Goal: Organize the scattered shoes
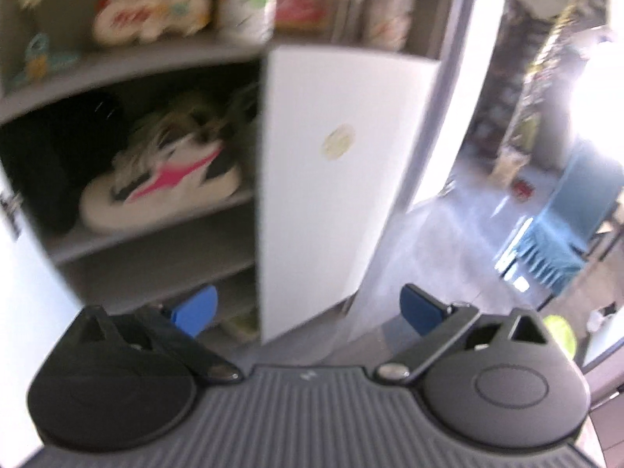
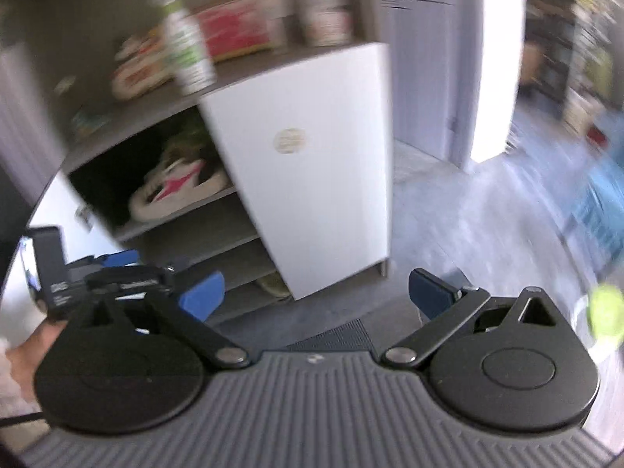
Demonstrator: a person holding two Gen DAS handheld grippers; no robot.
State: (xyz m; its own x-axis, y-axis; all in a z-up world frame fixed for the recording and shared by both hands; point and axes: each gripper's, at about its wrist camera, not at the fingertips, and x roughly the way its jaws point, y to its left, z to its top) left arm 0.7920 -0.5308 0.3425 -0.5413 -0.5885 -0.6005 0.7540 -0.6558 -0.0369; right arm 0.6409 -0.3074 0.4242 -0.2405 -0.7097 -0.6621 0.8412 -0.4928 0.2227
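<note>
A grey shoe cabinet (image 1: 156,241) is filling the left half of both views, its white door (image 1: 331,179) standing open and swung out toward the cameras, a round pale sticker (image 1: 338,141) sitting on the door's face. The grey floor (image 1: 448,234) is stretching away to the right of the cabinet toward a bright doorway; everything is smeared by blur.

On the cabinet's top shelf, bottles and packets (image 2: 234,27) are standing in a row; they are too blurred to name further. On the shelf below, a white sneaker with a pink stripe (image 1: 160,191) is lying on its sole near the shelf's front edge, its long axis running along that edge, roughly left to right. Which end is the toe cannot be told through the blur. A dark shape (image 1: 58,156) is sitting just beside it toward the shelf's left end, and another pale shoe (image 2: 273,284) is showing on the lowest shelf, partly hidden behind the door's bottom corner.

The left gripper (image 1: 308,312) is tilting downward toward the cabinet's lower shelves, its blue pads (image 1: 197,310) spread wide with nothing between them. The right gripper (image 2: 316,292) is angling down likewise at the door's bottom edge, its jaws also gaping and empty. In the right wrist view the left gripper (image 2: 117,269) is showing at the left edge, with a person's hand (image 2: 27,347) behind it.
</note>
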